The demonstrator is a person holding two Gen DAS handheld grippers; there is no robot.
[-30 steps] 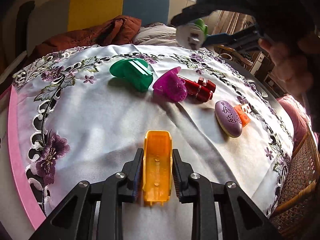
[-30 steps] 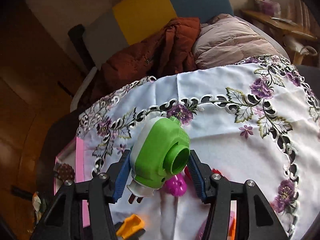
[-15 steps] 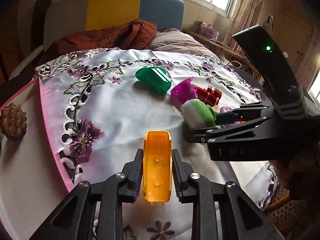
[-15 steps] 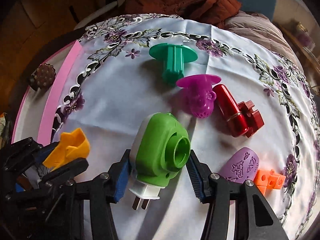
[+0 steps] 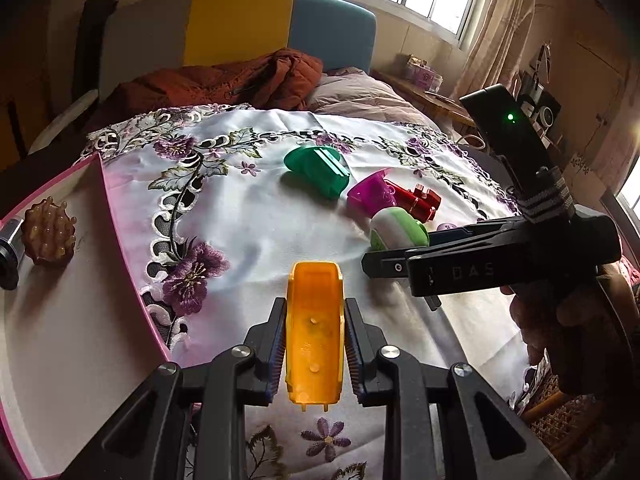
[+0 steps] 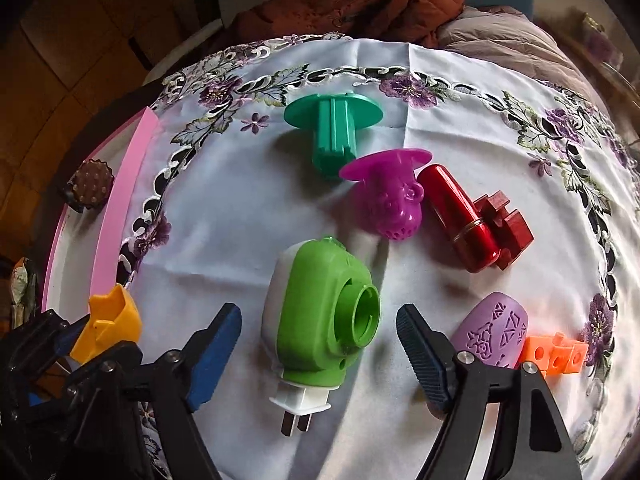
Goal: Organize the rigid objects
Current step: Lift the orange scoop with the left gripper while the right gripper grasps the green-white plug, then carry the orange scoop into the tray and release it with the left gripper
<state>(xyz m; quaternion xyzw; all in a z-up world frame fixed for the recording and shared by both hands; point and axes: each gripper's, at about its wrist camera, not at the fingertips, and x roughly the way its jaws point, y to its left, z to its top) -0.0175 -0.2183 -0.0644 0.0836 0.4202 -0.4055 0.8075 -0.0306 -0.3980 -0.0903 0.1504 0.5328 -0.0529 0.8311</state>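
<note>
**Green plug-in is down, orange piece still needs a home**

Right claw has its jaws spread wide on either side of the green plug-in, not touching it. The plug-in lies on the white cloth over the counter, prongs pointing toward the camera, just in front of the magenta strainer. The red tube is beside the strainer, and the teal flanged piece sits behind it. Left claw is clamped tight on the orange plastic piece, held off to the left of the plug-in, over the cloth.

What could go sideways: the plug-in rests on a rounded side, so a finger clipping it on the way out could roll it into the strainer. I can't really tell how stable it sits, the fisheye warps it. Also both claws are close together, so they could knock each other and shake the orange piece loose.
</note>
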